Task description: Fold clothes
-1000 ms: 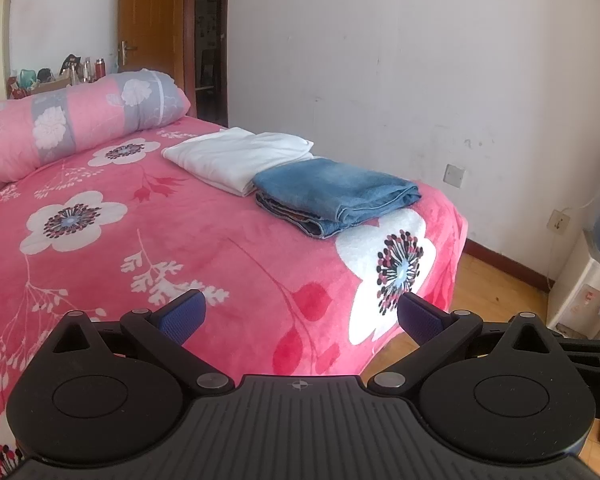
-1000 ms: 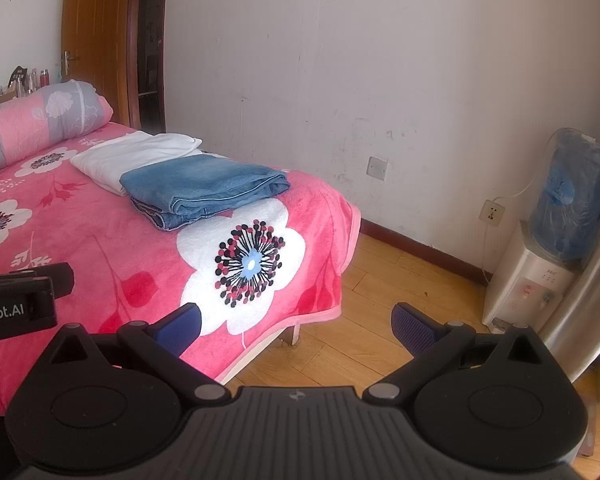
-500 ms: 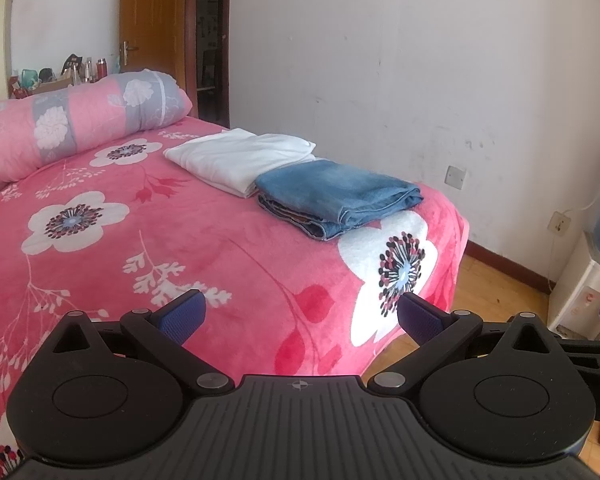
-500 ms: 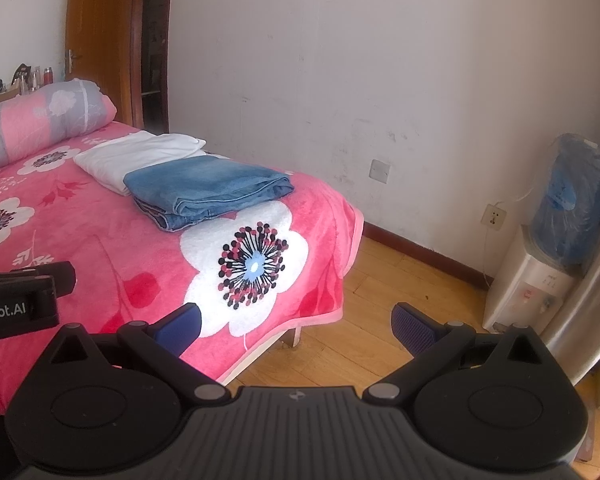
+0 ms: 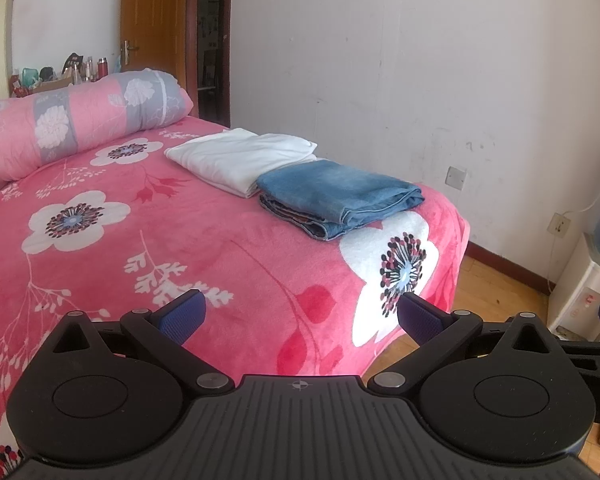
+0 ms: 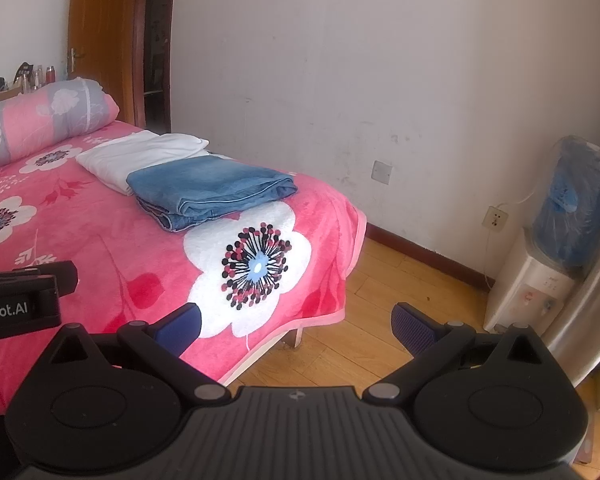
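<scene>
With both grippers, left (image 5: 300, 314) and right (image 6: 296, 322), held spread and empty, the folded jeans (image 5: 340, 196) near the bed (image 5: 228, 248) edge could be dragged off by a careless grab.

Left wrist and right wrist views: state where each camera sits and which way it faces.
Left wrist: rides the left tool, open, facing across the bed at the folded jeans and white garment.
Right wrist: rides the right tool, open, aimed over the bed corner toward the water dispenser; the left tool's body shows at its left edge.
Shared: jeans, white garment, pillow, door.
</scene>
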Tool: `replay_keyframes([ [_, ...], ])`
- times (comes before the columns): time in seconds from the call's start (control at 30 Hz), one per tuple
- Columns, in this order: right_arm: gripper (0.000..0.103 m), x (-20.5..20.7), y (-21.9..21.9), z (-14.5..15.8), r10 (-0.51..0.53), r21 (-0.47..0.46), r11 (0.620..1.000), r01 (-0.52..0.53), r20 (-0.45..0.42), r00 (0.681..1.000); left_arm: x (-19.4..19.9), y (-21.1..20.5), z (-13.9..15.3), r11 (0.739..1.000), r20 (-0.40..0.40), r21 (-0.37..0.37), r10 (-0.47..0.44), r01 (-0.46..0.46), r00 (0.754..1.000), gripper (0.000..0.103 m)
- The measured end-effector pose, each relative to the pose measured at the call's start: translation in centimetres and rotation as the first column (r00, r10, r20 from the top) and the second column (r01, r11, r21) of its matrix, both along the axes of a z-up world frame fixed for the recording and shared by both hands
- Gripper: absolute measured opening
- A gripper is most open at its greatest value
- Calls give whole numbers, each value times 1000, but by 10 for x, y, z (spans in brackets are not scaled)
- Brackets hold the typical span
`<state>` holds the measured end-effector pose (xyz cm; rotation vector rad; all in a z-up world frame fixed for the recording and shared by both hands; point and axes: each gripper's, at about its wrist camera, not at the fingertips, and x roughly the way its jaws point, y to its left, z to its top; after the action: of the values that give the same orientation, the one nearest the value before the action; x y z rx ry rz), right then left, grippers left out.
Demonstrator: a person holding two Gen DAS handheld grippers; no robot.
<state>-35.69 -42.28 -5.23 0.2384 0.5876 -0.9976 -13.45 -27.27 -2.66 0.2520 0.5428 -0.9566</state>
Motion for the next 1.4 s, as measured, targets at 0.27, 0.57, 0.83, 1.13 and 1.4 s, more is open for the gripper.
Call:
replay_keyframes([
  [0.27, 103, 1, -1, -1, 2, 2, 1000, -2, 0, 1000, 0, 1, 0, 1000, -1, 0, 0, 0, 1000, 103],
  [0.57, 103, 0, 0, -2, 3, 3, 1000, -3, 0, 1000, 0, 2, 0, 1000, -2, -1, -1, 1, 1000, 103],
  [0.83, 103, -1, 1, -2, 4, 3, 1000, -4, -1, 1000, 0, 2, 0, 1000, -3, -2, -1, 1, 1000, 103],
  [1.13, 103, 1, 1, -3, 6, 7, 1000, -6, -1, 1000, 1, 4, 0, 1000, -7, -1, 2, -2, 1000, 103],
  [1.4, 103, 0, 1, -4, 8, 9, 1000, -8, 1, 1000, 1, 4, 0, 1000, -7, -2, 4, -4, 1000, 103],
])
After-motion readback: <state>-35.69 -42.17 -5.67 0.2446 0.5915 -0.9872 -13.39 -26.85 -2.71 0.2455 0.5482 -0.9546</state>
